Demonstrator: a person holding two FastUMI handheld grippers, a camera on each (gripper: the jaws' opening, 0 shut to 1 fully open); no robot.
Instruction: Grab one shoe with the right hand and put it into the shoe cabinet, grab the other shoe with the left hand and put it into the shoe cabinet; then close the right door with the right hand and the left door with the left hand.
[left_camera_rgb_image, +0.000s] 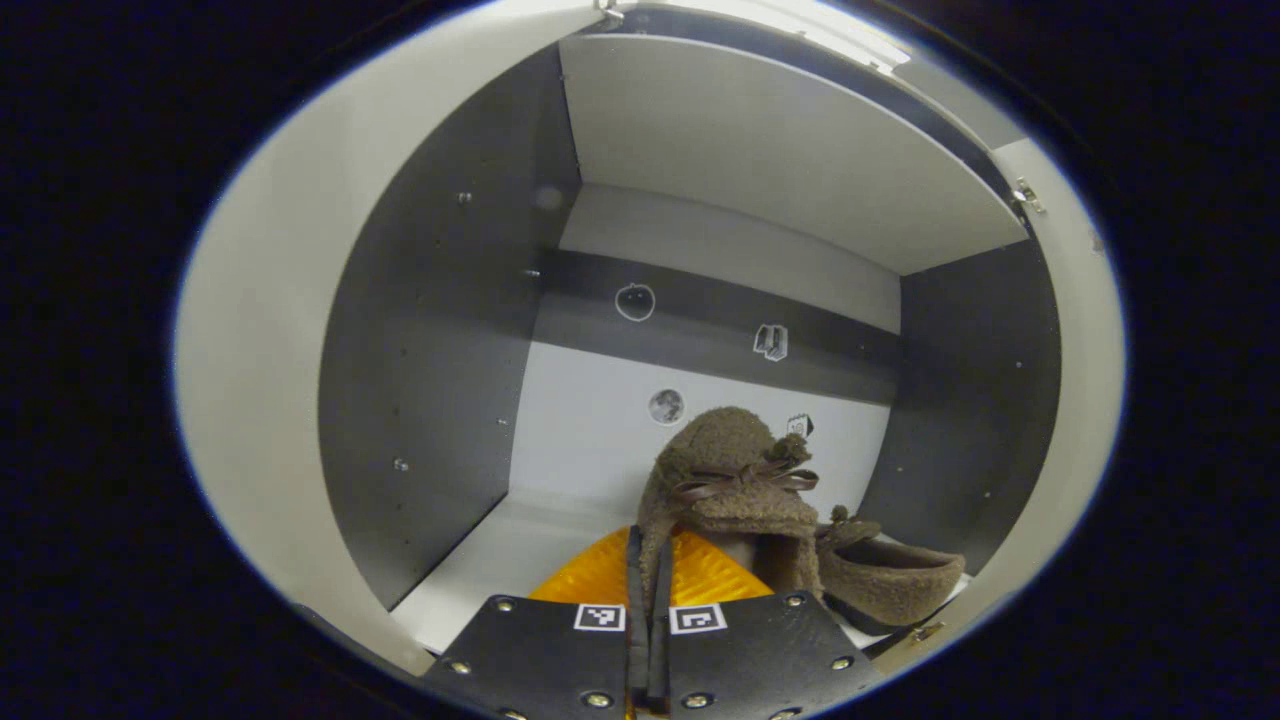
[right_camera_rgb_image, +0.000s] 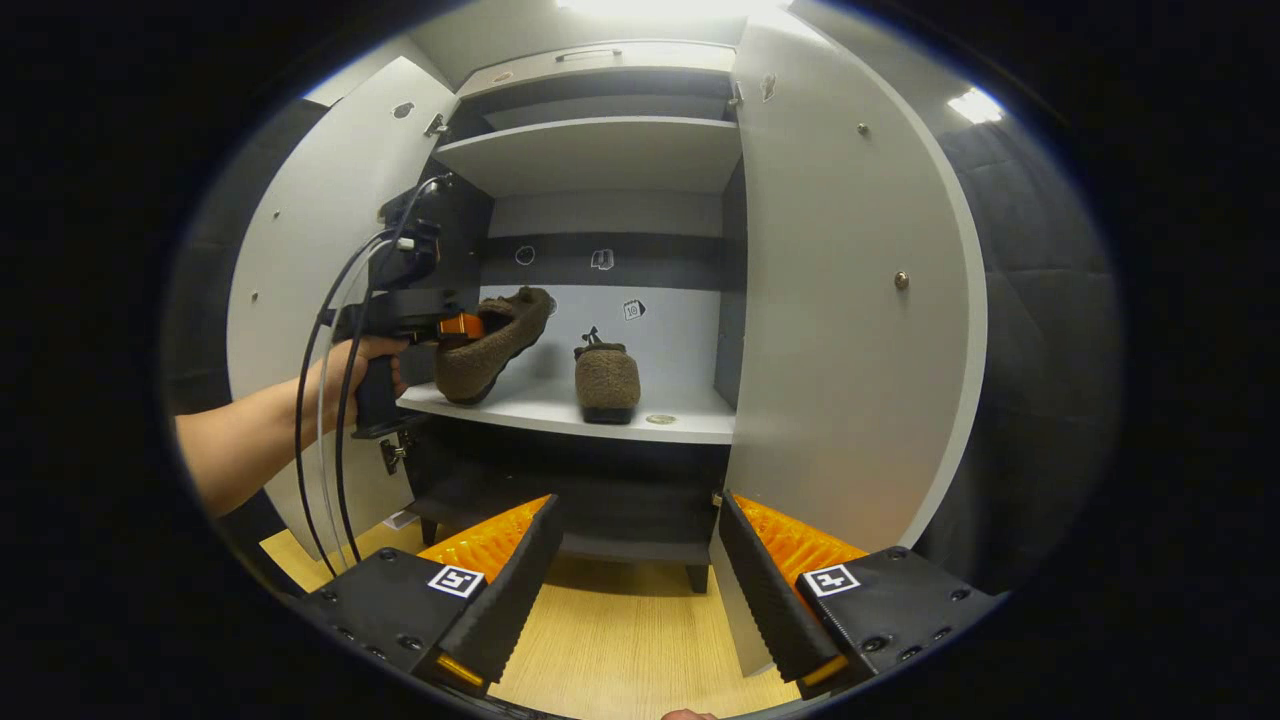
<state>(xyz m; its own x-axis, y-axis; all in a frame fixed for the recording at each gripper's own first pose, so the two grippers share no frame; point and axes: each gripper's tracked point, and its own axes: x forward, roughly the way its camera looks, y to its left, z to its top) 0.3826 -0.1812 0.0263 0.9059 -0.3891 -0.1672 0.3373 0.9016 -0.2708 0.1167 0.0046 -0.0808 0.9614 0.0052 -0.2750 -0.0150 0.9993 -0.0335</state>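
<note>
A fuzzy brown slipper with a bow (left_camera_rgb_image: 735, 480) is pinched by its edge in the left claw (left_camera_rgb_image: 648, 600), bottom center of the left gripper view, inside the white-and-grey shoe cabinet (right_camera_rgb_image: 600, 150). In the right gripper view, mid-left, it's held tilted over the shelf (right_camera_rgb_image: 560, 410); the matching second slipper (right_camera_rgb_image: 606, 380) sits at center. The right claw (right_camera_rgb_image: 640, 590) is spread wide, nothing in it, at the bottom.

Fuzzy brown shoes (right_camera_rgb_image: 606, 382), grey-and-white cabinet (right_camera_rgb_image: 850, 300), pale wood-grain floor (right_camera_rgb_image: 630, 640).
</note>
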